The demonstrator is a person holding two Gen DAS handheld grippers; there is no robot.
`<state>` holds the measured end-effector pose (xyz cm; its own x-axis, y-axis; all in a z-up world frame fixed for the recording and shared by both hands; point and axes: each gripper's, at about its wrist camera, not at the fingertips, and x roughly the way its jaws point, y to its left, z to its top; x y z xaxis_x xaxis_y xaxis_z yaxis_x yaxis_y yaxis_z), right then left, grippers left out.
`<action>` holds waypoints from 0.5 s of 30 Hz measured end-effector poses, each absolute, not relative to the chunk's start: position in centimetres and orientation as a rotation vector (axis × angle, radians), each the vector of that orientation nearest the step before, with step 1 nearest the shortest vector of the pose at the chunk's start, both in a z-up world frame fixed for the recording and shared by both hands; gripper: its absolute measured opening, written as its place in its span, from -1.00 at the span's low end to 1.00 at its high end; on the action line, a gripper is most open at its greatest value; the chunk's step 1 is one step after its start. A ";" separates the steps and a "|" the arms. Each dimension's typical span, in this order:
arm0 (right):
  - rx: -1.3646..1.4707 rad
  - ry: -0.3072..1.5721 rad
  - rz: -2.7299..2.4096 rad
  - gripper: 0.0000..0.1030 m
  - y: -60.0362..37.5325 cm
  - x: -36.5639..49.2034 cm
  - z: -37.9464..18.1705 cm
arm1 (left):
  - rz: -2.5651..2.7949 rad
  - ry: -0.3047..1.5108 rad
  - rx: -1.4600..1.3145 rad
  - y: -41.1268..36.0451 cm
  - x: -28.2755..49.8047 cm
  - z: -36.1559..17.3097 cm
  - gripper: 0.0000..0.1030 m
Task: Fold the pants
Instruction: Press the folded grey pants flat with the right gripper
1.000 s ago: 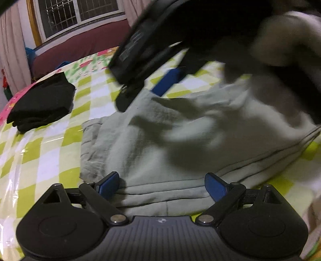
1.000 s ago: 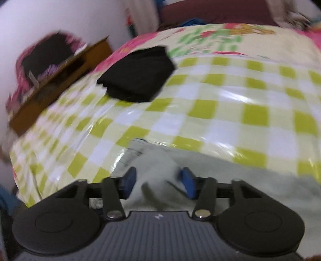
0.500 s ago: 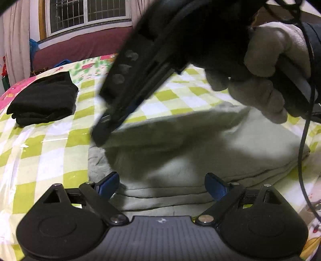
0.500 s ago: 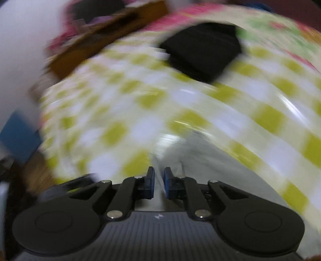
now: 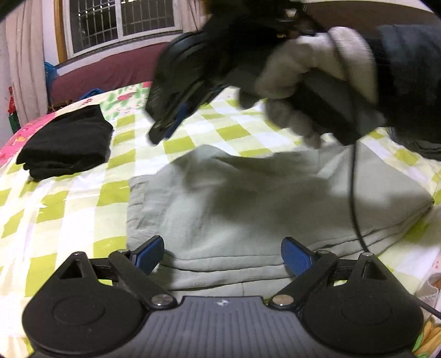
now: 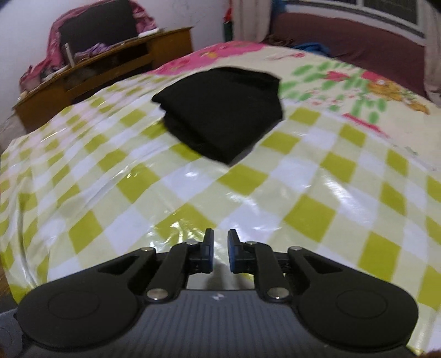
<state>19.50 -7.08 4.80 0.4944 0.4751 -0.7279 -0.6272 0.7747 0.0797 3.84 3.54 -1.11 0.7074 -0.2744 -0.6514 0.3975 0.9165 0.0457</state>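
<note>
On the bed [image 5: 69, 203], seen from the left wrist, lie the grey-green pants [image 5: 248, 198], folded flat into a thick stack on the yellow and white checked cover. The left gripper [image 5: 222, 254] sits low at the near edge of the pants, with its two blue fingers [image 5: 148, 252] spread wide. The pants lie under the gap, and the fingers are not pressing on them. Above the pants, a gloved hand [image 5: 311, 79] holds the right gripper [image 5: 171, 125] up in the air, clear of the cloth. Its tips point down and to the left. A thin black cord [image 5: 354, 198] hangs down from it over the pants. To the left, well apart from the pants, lies a folded black cloth [image 5: 66, 143]. Behind the bed is a window [image 5: 121, 24] with bars.

From the right wrist, the right gripper [image 6: 220, 250] has its blue fingers [image 6: 208, 250] close together with a small gap. Its jaws have just been opening a little, and nothing is between them. Below it is only the shiny checked cover of the bed [image 6: 303, 192]. The folded black cloth [image 6: 223, 110] lies farther off, near the middle of the view. A wooden desk [image 6: 104, 66] stands past the bed on the left.
</note>
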 end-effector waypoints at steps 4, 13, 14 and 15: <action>-0.240 0.743 0.729 -0.34 -8.6 15.3 6.7 | -0.349 0.677 0.169 5.4 2.8 0.1 1.00; -0.260 0.912 0.905 -0.31 -6.0 9.6 2.1 | -0.265 0.712 0.166 8.0 0.1 0.8 1.00; -0.290 0.909 0.911 -0.31 -5.6 9.1 1.7 | -0.264 0.711 0.172 7.9 0.0 0.7 1.00; -0.337 0.896 0.898 -0.31 -5.2 8.5 1.3 | -0.265 0.707 0.175 8.0 -0.3 0.8 1.00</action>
